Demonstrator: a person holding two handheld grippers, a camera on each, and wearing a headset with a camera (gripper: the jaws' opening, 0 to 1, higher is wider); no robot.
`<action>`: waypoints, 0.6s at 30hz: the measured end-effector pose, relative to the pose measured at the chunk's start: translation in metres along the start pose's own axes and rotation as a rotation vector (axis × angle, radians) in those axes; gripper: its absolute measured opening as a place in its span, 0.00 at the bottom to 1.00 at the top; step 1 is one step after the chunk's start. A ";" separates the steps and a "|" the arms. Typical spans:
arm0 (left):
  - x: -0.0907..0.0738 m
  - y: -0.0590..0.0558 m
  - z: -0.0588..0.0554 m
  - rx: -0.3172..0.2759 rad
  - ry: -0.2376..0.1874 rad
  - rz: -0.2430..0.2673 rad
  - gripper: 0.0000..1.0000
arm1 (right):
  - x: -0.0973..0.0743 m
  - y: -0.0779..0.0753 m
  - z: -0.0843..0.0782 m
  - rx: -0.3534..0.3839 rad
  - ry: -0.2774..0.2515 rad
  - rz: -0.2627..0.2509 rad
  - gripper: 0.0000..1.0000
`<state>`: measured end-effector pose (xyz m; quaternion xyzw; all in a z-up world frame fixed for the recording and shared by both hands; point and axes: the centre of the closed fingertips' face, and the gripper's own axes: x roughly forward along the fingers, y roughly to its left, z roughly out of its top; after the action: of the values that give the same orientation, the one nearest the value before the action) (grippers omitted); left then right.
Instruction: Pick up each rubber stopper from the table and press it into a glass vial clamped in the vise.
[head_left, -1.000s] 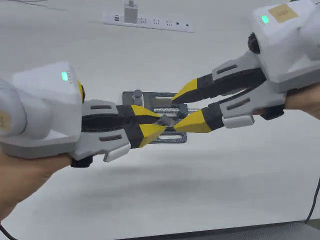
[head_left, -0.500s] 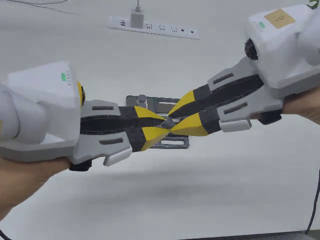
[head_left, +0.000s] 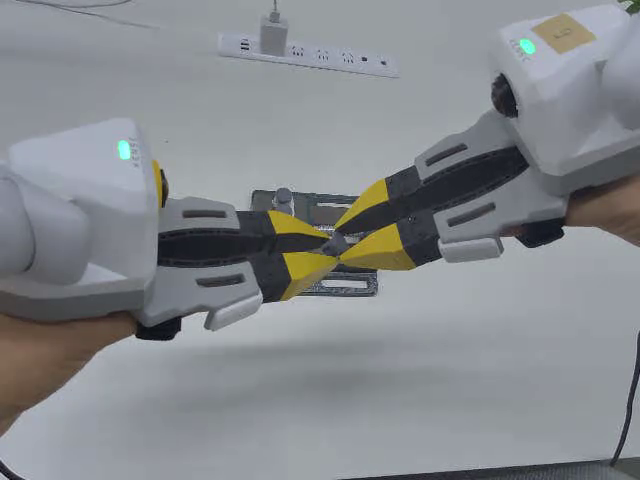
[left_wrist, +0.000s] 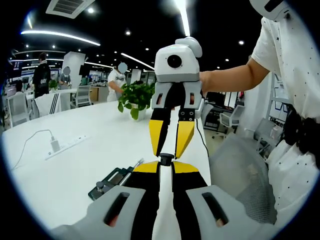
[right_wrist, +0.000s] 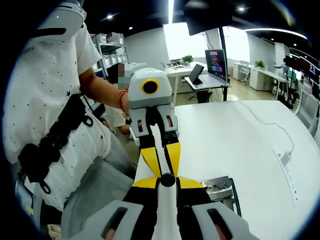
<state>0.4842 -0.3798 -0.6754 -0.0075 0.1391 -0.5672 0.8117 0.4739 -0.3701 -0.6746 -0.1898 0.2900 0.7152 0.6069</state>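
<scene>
The rubber stopper (head_left: 336, 243) is held in the air between the tips of both grippers, above the vise (head_left: 300, 203), which is set on the table (head_left: 420, 380). The left gripper (head_left: 327, 249) is pointed in from the left and the right gripper (head_left: 348, 246) from the right, tip to tip. The jaws of each are set to a narrow slit, and both pairs appear to be pinched on the small dark stopper. Which pair bears it cannot be told. This is judged to be a handover or a re-grip before insertion.

For the step to be done well, one pair should be opened only once the other is firmly seated on the stopper, so that it is not dropped onto the vise. The stopper should be gripped by its wider end, with the narrow end left free and pointed downward. The glass vial is hidden beneath the crossed jaws in the head view, so its mouth cannot be made out. It should be brought into sight before any pressing is begun. The push should be kept straight along the vial's axis, so that the glass is not levered sideways.

A power strip (head_left: 305, 54) with a plugged-in charger (head_left: 273, 32) lies at the far side, well apart from the work. A dark cable (head_left: 630, 400) is seen at the near right edge. The main hindrance is judged to be the jaws themselves, by which the vial is screened.
</scene>
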 end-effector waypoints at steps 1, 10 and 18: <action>0.000 0.000 0.000 0.001 0.001 0.000 0.05 | 0.000 0.000 0.000 -0.003 0.000 0.001 0.08; 0.000 0.001 0.001 -0.015 -0.009 -0.005 0.05 | 0.001 0.001 -0.003 -0.009 0.015 0.005 0.10; 0.000 0.001 0.001 -0.018 -0.009 -0.008 0.05 | -0.001 -0.003 -0.003 -0.013 0.008 -0.001 0.08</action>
<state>0.4859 -0.3798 -0.6749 -0.0181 0.1405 -0.5691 0.8100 0.4764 -0.3719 -0.6768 -0.1966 0.2879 0.7160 0.6048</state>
